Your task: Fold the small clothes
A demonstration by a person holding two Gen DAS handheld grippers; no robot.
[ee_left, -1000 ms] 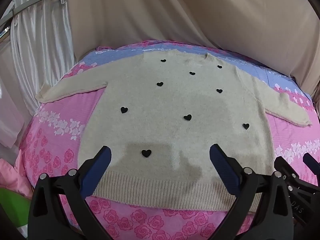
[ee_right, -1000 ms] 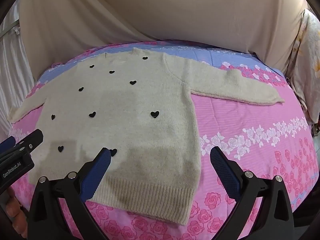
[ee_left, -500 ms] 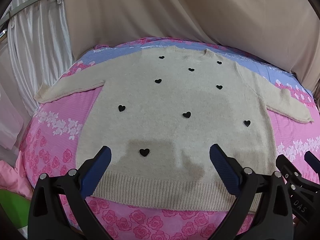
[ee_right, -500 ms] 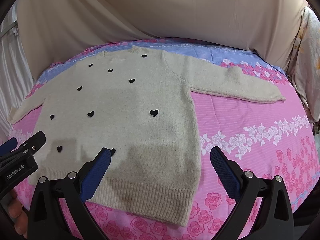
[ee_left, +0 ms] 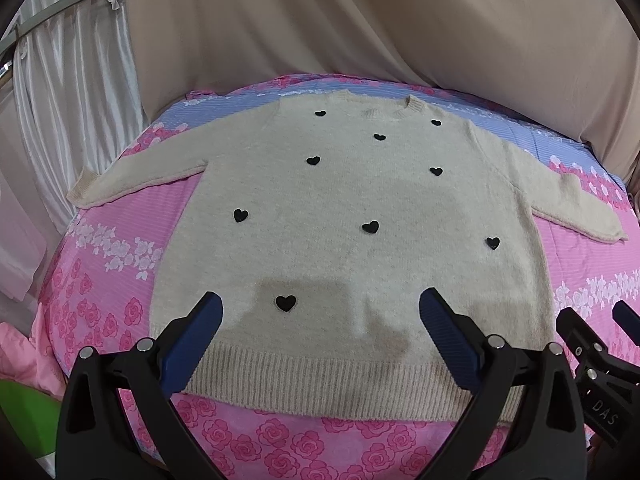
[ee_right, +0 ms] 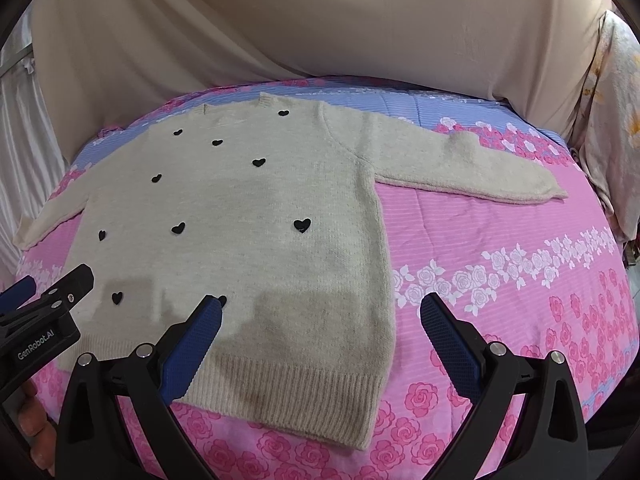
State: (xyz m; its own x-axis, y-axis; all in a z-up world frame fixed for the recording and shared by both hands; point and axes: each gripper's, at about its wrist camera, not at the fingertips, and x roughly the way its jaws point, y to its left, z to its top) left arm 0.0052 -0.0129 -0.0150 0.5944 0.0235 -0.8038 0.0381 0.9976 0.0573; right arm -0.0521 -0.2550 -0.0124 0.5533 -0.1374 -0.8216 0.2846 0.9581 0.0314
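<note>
A bed with a pink rose-printed cover fills both views, and on it the cream sweater with black hearts lies flat and face up, its long axis running from the ribbed hem at 6 o'clock, nearest the claws, to the collar at 12 o'clock. Both sleeves are spread out sideways: the left sleeve reaches toward 10 o'clock in the left wrist view, the right sleeve toward 2 o'clock in the right wrist view. The left claw hovers over the hem's middle with its jaws wide apart and holding nothing; the right claw is likewise spread and empty, sitting over the sweater's right side seam and hem corner. Judging by this, the right claw is the nearer one to the right sleeve and the left claw to the left sleeve, so a first fold inward would likely start with each claw reaching up and outward along its own side.
</note>
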